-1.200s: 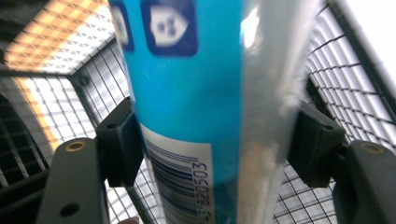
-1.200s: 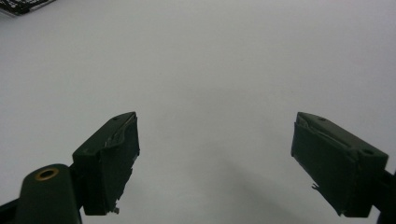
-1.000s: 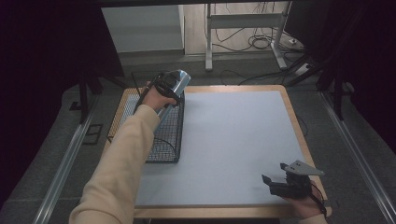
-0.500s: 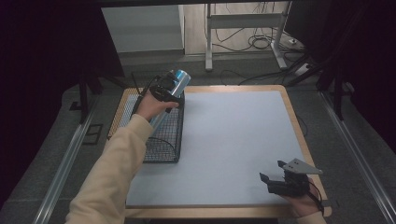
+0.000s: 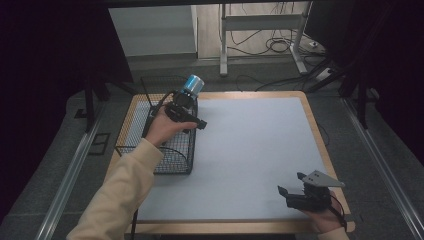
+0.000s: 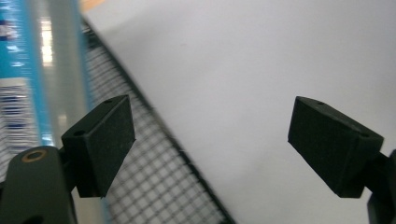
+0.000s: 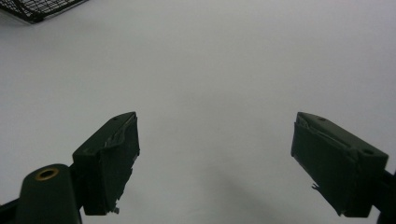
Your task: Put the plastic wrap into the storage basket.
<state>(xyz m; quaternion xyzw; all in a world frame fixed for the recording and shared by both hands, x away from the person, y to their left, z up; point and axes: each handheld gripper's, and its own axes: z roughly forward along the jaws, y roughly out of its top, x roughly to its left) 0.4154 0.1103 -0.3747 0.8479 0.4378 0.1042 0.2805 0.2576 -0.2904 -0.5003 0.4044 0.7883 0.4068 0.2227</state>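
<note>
Because the blue can [image 5: 192, 86] stands upright at the far right corner of the wire basket [image 5: 131, 131], with no jaw on it, we judge that it has just been set down there or is about to be fetched out. In the left gripper view the can [image 6: 32, 70] rises as a blurred blue-and-silver column outside the left-hand jaw, not between the pair, so whether it rests on the basket's floor or leans on its wall we cannot quite tell. Our left gripper [image 5: 199, 123] hangs just near of the can, over the basket's right rim, its jaws wide with nothing between them; they have just been closing a little from their widest, yet grip nothing. Holding it off to the side like this leaves the can free. Our right gripper [image 5: 289, 190] waits at the near right of the table, well apart from the work, jaws spread wide and empty above bare sheet, presumably parked until needed.

A pale grey mat [image 5: 250, 150] covers the wooden table [image 5: 320, 135], and the basket lies along its left edge. Beyond the far edge we see a dark floor, a metal frame [image 5: 260, 30] and loose cables [image 5: 280, 45]; black drapes close both sides.
</note>
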